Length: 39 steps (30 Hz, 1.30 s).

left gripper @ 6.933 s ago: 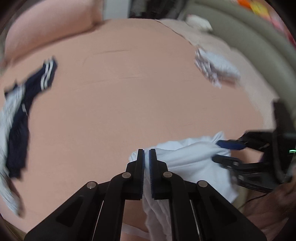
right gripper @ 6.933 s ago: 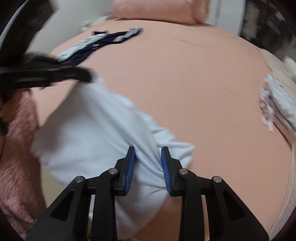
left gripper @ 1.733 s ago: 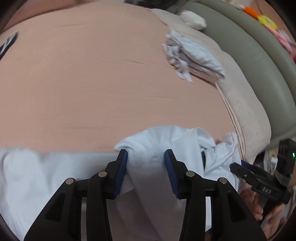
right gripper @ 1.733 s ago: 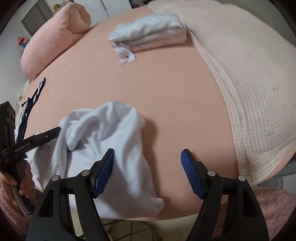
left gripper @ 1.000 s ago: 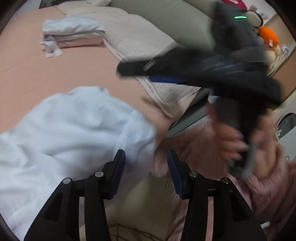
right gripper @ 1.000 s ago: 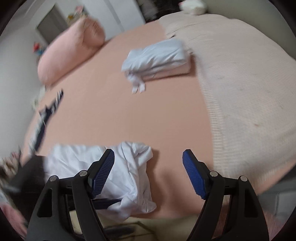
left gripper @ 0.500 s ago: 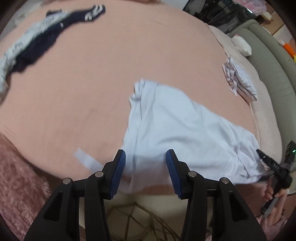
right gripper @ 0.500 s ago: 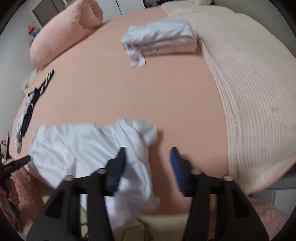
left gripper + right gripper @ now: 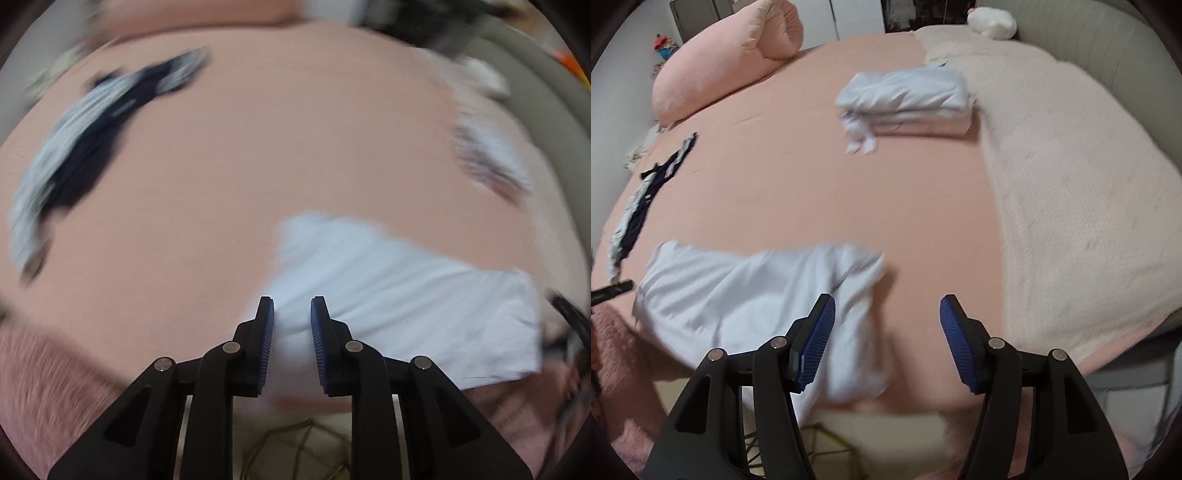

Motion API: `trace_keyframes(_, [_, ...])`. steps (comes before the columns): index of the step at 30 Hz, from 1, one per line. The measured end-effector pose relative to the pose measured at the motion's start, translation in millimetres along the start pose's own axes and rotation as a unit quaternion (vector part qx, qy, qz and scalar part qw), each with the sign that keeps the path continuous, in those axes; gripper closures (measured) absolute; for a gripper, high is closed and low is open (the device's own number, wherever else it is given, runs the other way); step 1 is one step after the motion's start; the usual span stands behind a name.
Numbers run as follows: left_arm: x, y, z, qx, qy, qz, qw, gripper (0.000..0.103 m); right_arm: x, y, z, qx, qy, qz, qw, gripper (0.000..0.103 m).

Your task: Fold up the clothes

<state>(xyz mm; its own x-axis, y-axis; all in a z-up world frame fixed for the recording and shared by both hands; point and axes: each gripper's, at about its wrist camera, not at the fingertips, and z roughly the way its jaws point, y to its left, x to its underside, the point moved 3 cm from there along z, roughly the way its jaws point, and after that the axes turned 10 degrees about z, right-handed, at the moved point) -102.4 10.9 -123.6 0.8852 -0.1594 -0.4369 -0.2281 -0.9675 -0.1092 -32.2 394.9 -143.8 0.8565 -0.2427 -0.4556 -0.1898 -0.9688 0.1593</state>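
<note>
Lying half-spread at the near edge of the bed (image 9: 820, 192), the white shirt (image 9: 738, 291) is placed where both ends can be reached. Its near hem sits between the narrowly parted fingers of the left gripper (image 9: 292, 321); whether it is pinched cannot be told. The right gripper (image 9: 886, 317) hovers level, fingers wide, beside the bunched sleeve end. Folded laundry (image 9: 908, 99) lies well apart.
</note>
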Motion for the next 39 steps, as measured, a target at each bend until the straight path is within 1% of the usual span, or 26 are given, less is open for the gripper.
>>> trace_keyframes(1, [-15.5, -25.9, 7.9, 0.014, -0.007, 0.028, 0.9995, 0.070, -8.5, 2.7, 6.2, -0.002, 0.004, -0.001, 1.000, 0.042])
trace_keyframes(3, [-40.4, -76.4, 31.9, 0.067, -0.005, 0.065, 0.9956, 0.070, -20.6, 10.2, 23.4, -0.013, 0.032, -0.004, 0.999, 0.042])
trace_keyframes(5, [-61.4, -124.8, 58.3, 0.119, 0.006, 0.098, 0.9880, 0.070, -23.5, 16.2, 33.3, -0.049, 0.058, -0.001, 0.997, 0.044])
trace_keyframes(7, [-69.9, -166.4, 85.6, 0.144, 0.023, 0.137, 0.9797, 0.070, -19.3, 24.0, 41.6, -0.089, 0.081, -0.004, 0.993, 0.055])
trace_keyframes(9, [-70.0, -188.6, 105.3, 0.153, 0.043, 0.156, 0.9748, 0.070, -12.6, 29.8, 50.4, -0.118, 0.100, -0.015, 0.988, 0.056])
trace_keyframes(10, [-68.9, -195.4, 114.1, 0.152, 0.055, 0.160, 0.9738, 0.070, -11.3, 31.6, 57.4, -0.119, 0.108, -0.018, 0.987, 0.056])
trace_keyframes(13, [-60.5, -199.4, 119.7, 0.145, 0.058, 0.168, 0.9734, 0.070, -9.7, 41.4, 80.2, -0.134, 0.129, -0.032, 0.982, 0.055])
trace_keyframes(15, [-55.3, -193.3, 113.8, 0.153, 0.058, 0.163, 0.9730, 0.070, -12.6, 48.2, 93.4, -0.150, 0.128, -0.037, 0.980, 0.055])
trace_keyframes(16, [-54.2, -190.2, 112.3, 0.158, 0.060, 0.159, 0.9728, 0.070, -14.8, 50.7, 97.7, -0.158, 0.127, -0.038, 0.979, 0.057])
trace_keyframes(17, [-53.2, -187.6, 112.1, 0.163, 0.060, 0.153, 0.9729, 0.070, -17.3, 53.3, 100.9, -0.166, 0.126, -0.041, 0.977, 0.061])
trace_keyframes(18, [-51.5, -185.3, 112.4, 0.168, 0.060, 0.146, 0.9732, 0.070, -20.3, 56.2, 102.3, -0.175, 0.123, -0.048, 0.976, 0.076])
trace_keyframes(19, [-49.8, -183.0, 112.7, 0.172, 0.060, 0.139, 0.9733, 0.070, -23.0, 58.4, 103.6, -0.174, 0.116, -0.056, 0.976, 0.083])
trace_keyframes(22, [-47.8, -178.9, 110.2, 0.171, 0.049, 0.131, 0.9753, 0.070, -28.1, 61.0, 104.8, -0.123, 0.079, -0.077, 0.986, 0.088])
trace_keyframes(24, [-48.1, -175.0, 106.3, 0.151, 0.031, 0.136, 0.9786, 0.070, -27.0, 56.4, 97.2, -0.096, 0.054, -0.074, 0.991, 0.088])
trace_keyframes(27, [-53.5, -162.2, 104.8, 0.076, -0.001, 0.134, 0.9881, 0.068, -30.0, 39.7, 90.3, -0.071, 0.021, -0.054, 0.996, 0.089])
trace_keyframes(28, [-54.5, -156.4, 106.5, 0.070, -0.001, 0.127, 0.9894, 0.067, -30.0, 34.0, 86.5, -0.073, 0.016, -0.044, 0.996, 0.089])
trace_keyframes(30, [-54.4, -146.5, 112.2, 0.097, 0.012, 0.111, 0.9890, 0.067, -30.2, 15.8, 78.3, -0.075, 0.008, -0.010, 0.997, 0.089])
trace_keyframes(31, [-53.3, -144.7, 111.8, 0.099, 0.011, 0.113, 0.9886, 0.067, -29.9, 8.4, 77.5, -0.069, 0.007, 0.011, 0.998, 0.089])
trace_keyframes(32, [-51.9, -144.3, 110.7, 0.096, 0.009, 0.118, 0.9883, 0.067, -31.0, -1.0, 77.4, -0.054, 0.004, 0.029, 0.998, 0.089])
trace_keyframes(33, [-50.4, -144.5, 108.9, 0.095, 0.007, 0.119, 0.9884, 0.067, -34.4, -13.8, 78.2, -0.024, -0.002, 0.041, 0.999, 0.089])
trace_keyframes(34, [-48.4, -146.1, 106.2, 0.095, 0.006, 0.116, 0.9887, 0.066, -37.6, -25.4, 78.5, -0.004, -0.006, 0.052, 0.999, 0.089])
trace_keyframes(35, [-46.3, -149.3, 102.3, 0.099, 0.005, 0.113, 0.9886, 0.064, -40.5, -34.8, 77.7, 0.001, -0.007, 0.061, 0.998, 0.087])
trace_keyframes(36, [-44.4, -150.5, 94.4, 0.111, -0.001, 0.115, 0.9871, 0.063, -42.9, -40.7, 76.2, -0.008, -0.005, 0.069, 0.998, 0.086])
trace_keyframes(37, [-42.5, -150.2, 84.3, 0.126, -0.010, 0.118, 0.9850, 0.063, -43.2, -38.6, 72.9, -0.038, 0.000, 0.074, 0.997, 0.083])
trace_keyframes(38, [-40.8, -151.0, 76.2, 0.132, -0.019, 0.121, 0.9837, 0.063, -42.0, -32.7, 66.2, -0.066, -0.002, 0.074, 0.995, 0.079])
trace_keyframes(39, [-38.5, -149.0, 70.8, 0.120, -0.021, 0.122, 0.9850, 0.063, -39.1, -25.8, 57.2, -0.092, -0.004, 0.068, 0.993, 0.068])
